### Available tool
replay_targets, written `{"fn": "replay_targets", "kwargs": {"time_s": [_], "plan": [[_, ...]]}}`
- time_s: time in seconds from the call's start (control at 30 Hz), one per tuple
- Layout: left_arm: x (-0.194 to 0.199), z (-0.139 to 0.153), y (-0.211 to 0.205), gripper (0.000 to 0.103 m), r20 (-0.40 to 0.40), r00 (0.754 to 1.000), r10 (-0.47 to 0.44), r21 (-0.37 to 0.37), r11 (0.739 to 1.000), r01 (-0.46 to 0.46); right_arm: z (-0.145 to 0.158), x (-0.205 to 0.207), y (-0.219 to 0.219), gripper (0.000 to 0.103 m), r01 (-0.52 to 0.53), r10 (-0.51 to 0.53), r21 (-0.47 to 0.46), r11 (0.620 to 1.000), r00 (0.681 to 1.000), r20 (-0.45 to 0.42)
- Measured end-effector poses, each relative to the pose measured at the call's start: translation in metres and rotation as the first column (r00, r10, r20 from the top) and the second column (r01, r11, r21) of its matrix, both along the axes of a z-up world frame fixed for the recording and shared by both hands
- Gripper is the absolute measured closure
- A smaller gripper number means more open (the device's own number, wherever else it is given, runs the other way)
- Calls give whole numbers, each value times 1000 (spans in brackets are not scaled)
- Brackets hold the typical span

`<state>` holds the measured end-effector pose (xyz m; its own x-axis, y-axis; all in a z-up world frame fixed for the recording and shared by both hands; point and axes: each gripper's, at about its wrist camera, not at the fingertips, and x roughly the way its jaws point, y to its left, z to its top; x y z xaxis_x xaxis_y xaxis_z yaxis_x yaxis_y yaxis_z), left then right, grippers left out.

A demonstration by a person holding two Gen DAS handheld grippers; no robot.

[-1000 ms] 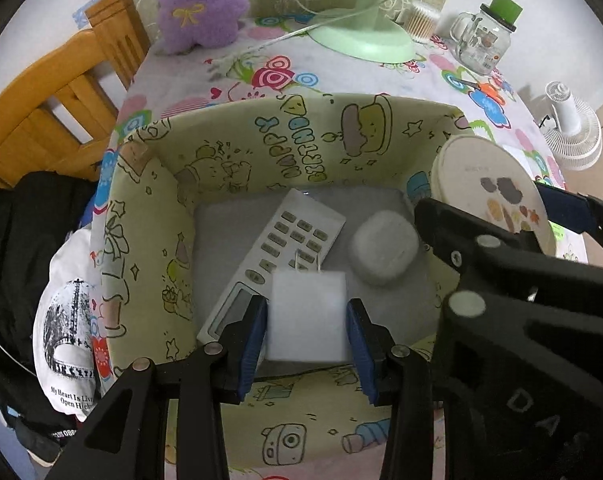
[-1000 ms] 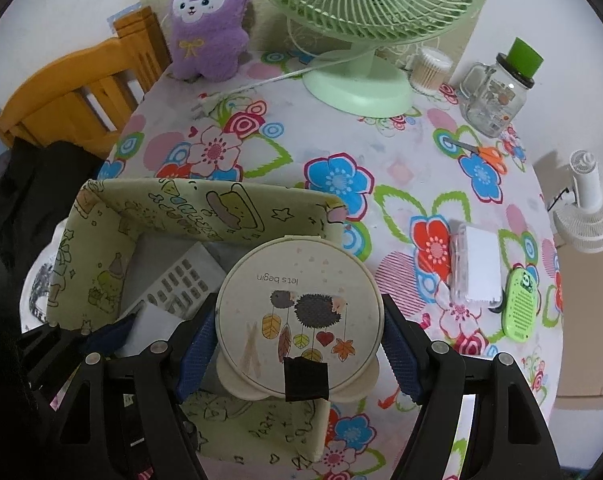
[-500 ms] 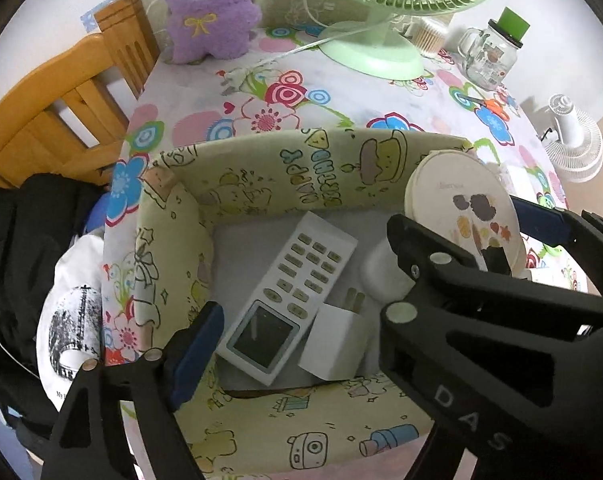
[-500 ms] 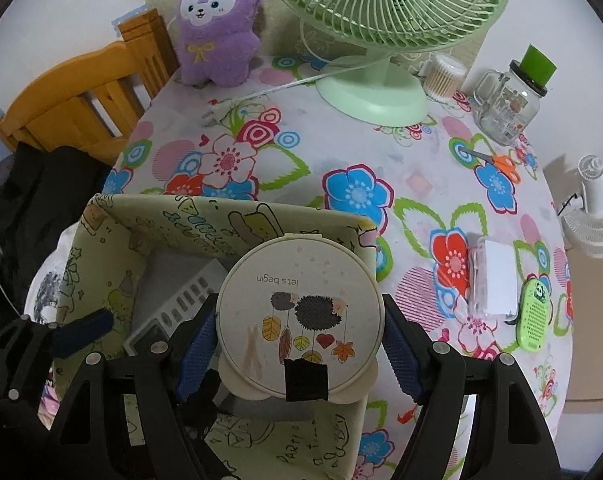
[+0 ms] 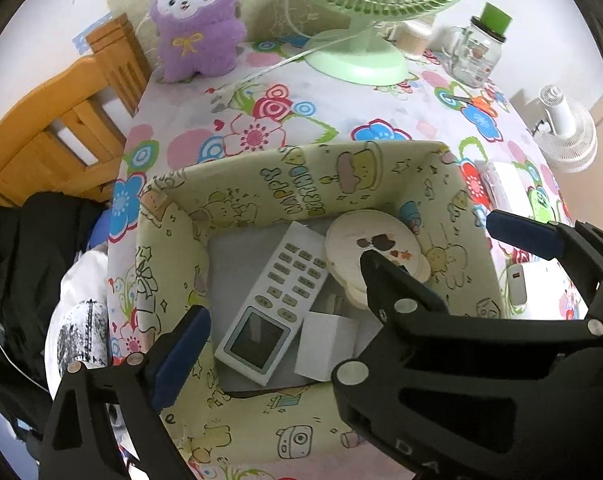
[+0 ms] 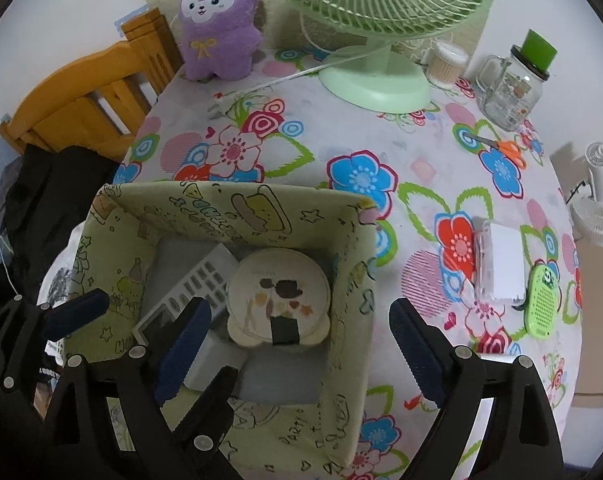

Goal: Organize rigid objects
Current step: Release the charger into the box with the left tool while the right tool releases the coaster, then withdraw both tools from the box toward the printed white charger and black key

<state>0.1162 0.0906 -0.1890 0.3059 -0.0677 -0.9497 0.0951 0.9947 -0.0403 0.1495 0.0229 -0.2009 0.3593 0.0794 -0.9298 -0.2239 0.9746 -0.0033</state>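
Observation:
A pale green printed fabric box (image 5: 301, 176) (image 6: 237, 208) holds a white remote (image 5: 277, 292) (image 6: 199, 280), a white cube charger (image 5: 325, 344) and a round cream case with a hedgehog print (image 5: 373, 248) (image 6: 279, 292). My left gripper (image 5: 301, 320) hovers over the box's near side with its jaws opening; the cube lies loose below, and only its left finger (image 5: 177, 356) shows. My right gripper (image 6: 299, 308) (image 5: 433, 240) is also opening above the round case, with both pads clear of it.
On the flowered tablecloth stand a green fan (image 6: 373, 80), a purple plush (image 6: 217, 20), a glass jar (image 6: 513, 84), orange scissors (image 6: 501, 148), a clear box (image 6: 499, 264) and a green gadget (image 6: 543, 300). A wooden chair (image 6: 81, 96) with dark clothes stands left.
The left jaws spread and let go of the white cube, which now lies beside the remote. The right jaws widened and the round case dropped into the box.

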Motion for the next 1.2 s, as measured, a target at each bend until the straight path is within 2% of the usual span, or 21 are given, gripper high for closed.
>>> {"fn": "replay_targets", "kwargs": {"time_s": [0.33,1.2], "plan": [[-7,20,-17,5,42,998,-41,23,999,40,20,-12,-19,10,26,-27,22,999,999,28],[-32,80,-67,5,165,983,-74,50,996,67,85,-45,-69,10,58,-65,51,997,987,149]]}}
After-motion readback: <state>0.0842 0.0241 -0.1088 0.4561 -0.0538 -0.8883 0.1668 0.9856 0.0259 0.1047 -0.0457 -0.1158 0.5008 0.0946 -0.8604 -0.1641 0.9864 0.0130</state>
